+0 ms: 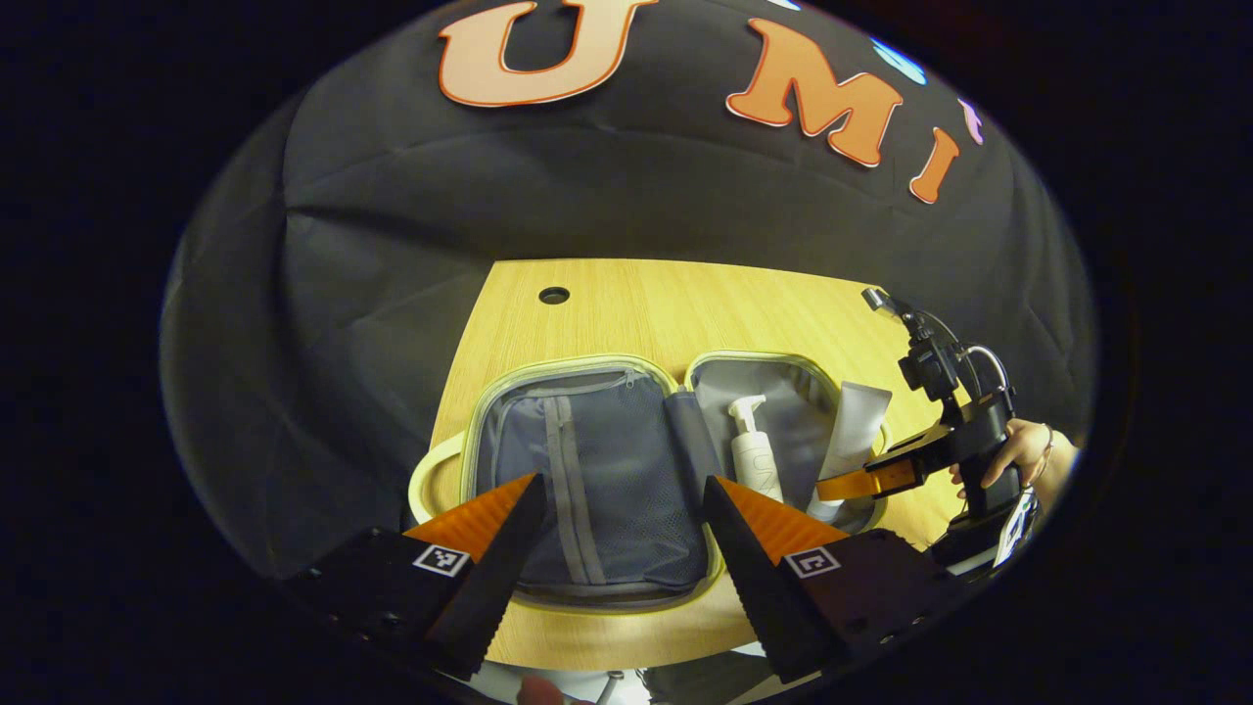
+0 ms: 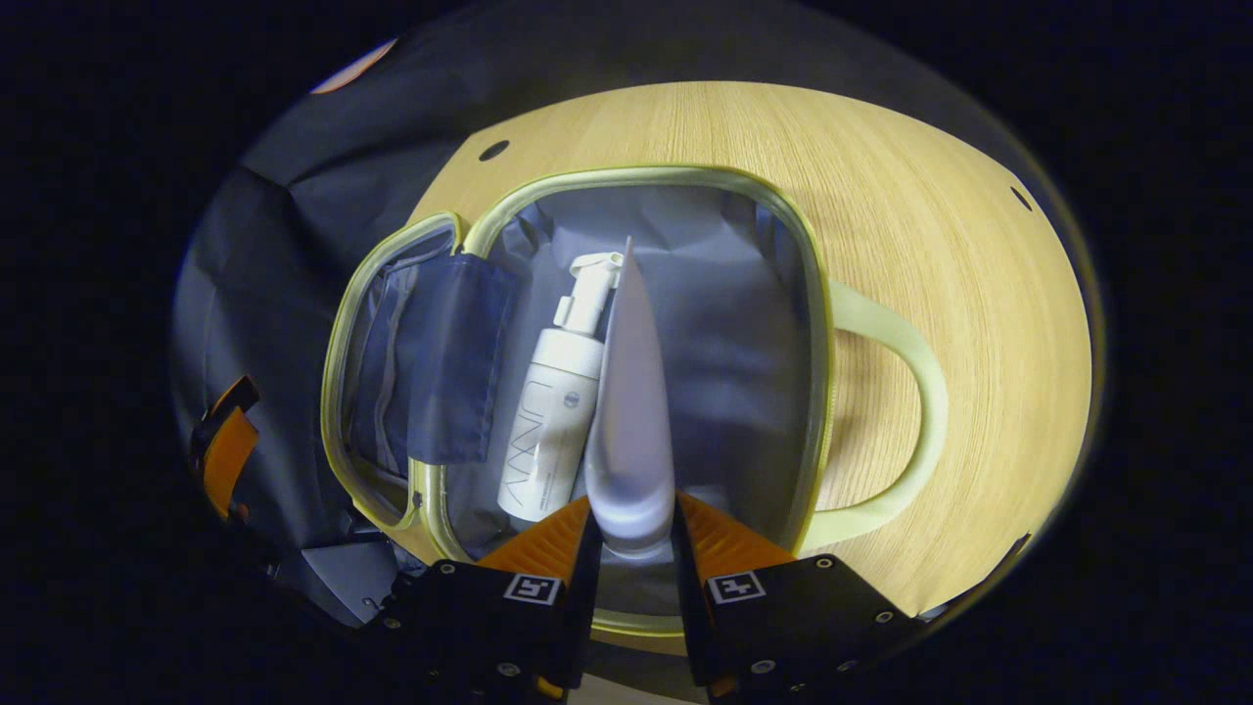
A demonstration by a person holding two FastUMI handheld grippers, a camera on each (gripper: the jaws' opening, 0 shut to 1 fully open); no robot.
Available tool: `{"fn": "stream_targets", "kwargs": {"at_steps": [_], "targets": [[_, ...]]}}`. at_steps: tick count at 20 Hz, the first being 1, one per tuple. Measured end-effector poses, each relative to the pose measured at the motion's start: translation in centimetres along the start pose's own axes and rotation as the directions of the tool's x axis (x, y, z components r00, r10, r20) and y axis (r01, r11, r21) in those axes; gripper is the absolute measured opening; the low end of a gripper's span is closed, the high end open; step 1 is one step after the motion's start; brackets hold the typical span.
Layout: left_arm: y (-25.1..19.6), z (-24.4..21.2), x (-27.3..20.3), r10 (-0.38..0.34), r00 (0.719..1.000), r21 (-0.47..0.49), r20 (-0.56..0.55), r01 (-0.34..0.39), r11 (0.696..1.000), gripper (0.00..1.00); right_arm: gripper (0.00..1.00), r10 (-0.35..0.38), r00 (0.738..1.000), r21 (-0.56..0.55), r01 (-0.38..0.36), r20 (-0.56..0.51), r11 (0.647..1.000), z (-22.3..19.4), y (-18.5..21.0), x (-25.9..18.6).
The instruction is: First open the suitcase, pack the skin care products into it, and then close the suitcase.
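Observation:
The pale green suitcase (image 1: 460,460) lies open on the wooden table, grey lining up. Its left half has a mesh zip pocket (image 1: 587,470). A white pump bottle (image 1: 754,455) lies in the right half, seen also as the pump bottle (image 2: 553,421) in the right gripper view. My right gripper (image 2: 631,529) is shut on the lower end of a grey-white tube (image 2: 631,411), held over the right half beside the bottle. From the left gripper view that tube (image 1: 852,431) stands tilted in the case, with the right gripper (image 1: 861,482) and a hand (image 1: 1018,455) behind it. My left gripper (image 1: 622,509) hovers open above the mesh pocket.
The suitcase's handle (image 2: 905,421) loops out onto the bare wooden table (image 2: 959,245). Cable holes (image 1: 554,295) mark the table's far part. The black booth wall (image 1: 636,196) rises behind. The table's near edge (image 1: 607,651) is just below the case.

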State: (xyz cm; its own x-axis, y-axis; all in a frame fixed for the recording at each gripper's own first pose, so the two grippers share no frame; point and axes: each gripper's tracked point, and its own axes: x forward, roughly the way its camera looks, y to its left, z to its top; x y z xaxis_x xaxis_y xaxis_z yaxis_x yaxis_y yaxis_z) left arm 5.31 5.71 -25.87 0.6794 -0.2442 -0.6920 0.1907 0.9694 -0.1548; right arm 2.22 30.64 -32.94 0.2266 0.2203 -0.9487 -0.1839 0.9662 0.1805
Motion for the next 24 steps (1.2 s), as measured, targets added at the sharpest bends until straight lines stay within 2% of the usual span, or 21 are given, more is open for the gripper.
{"fn": "stream_targets", "kwargs": {"at_steps": [5, 6, 7, 9, 10, 11, 12, 13, 15, 17, 20, 24], "targets": [[1.1, -1.0, 0.0, 0.013, 1.000, -0.052, -0.019, -0.014, 0.999, 1.00, 0.41, -0.021, 1.000, 0.032, 0.021, -0.002, 0.999, 0.8, -0.7, 1.0], [1.1, -1.0, 0.1, 0.015, 1.000, -0.056, -0.022, -0.017, 0.998, 1.00, 0.39, -0.028, 1.000, 0.034, 0.028, -0.001, 0.999, 0.9, -1.0, 0.9], [1.3, -1.1, 0.2, 0.021, 0.999, -0.058, -0.026, -0.023, 0.998, 1.00, 0.45, -0.023, 1.000, 0.036, 0.023, 0.000, 0.999, 1.0, -1.0, 0.8], [1.4, -1.0, 0.1, 0.028, 0.999, -0.056, -0.021, -0.029, 0.998, 1.00, 0.45, -0.004, 1.000, 0.052, 0.003, 0.007, 0.999, 1.4, -0.3, 0.6], [1.6, -0.8, 0.0, 0.031, 0.999, -0.059, -0.021, -0.032, 0.998, 1.00, 0.55, 0.010, 1.000, 0.057, -0.011, 0.015, 0.998, 1.5, 0.1, 0.4], [1.7, -0.9, -0.1, 0.034, 0.999, -0.065, -0.017, -0.035, 0.997, 1.00, 0.60, 0.019, 0.999, 0.062, -0.020, 0.026, 0.998, 1.7, 0.5, 0.2], [1.8, -0.9, -0.2, 0.036, 0.999, -0.071, -0.014, -0.037, 0.997, 1.00, 0.87, 0.028, 0.999, 0.061, -0.030, 0.042, 0.998, 1.9, 0.8, 0.0], [2.0, -1.0, -0.3, 0.039, 0.999, -0.076, -0.011, -0.040, 0.996, 1.00, 0.93, 0.028, 0.998, 0.054, -0.031, 0.054, 0.998, 2.0, 0.9, -0.4], [2.8, -0.9, -0.9, 0.055, 0.999, -0.084, 0.000, -0.054, 0.995, 1.00, 0.96, 0.034, 0.995, 0.037, -0.038, 0.093, 0.999, 2.5, 1.4, -1.0], [4.2, -1.0, -1.5, 0.078, 0.997, -0.098, 0.012, -0.076, 0.992, 1.00, 0.95, 0.070, 0.987, 0.027, -0.075, 0.144, 0.997, 3.2, 2.6, -2.4], [7.9, -1.2, -2.5, 0.115, 0.993, -0.129, 0.026, -0.111, 0.985, 1.00, 0.95, 0.121, 0.964, 0.020, -0.130, 0.235, 0.991, 4.6, 4.5, -4.9], [14.3, -0.9, -3.4, 0.148, 0.986, -0.175, 0.077, -0.133, 0.976, 1.00, 0.95, 0.111, 0.944, 0.024, -0.124, 0.311, 0.992, 5.2, 5.3, -6.8]]}}
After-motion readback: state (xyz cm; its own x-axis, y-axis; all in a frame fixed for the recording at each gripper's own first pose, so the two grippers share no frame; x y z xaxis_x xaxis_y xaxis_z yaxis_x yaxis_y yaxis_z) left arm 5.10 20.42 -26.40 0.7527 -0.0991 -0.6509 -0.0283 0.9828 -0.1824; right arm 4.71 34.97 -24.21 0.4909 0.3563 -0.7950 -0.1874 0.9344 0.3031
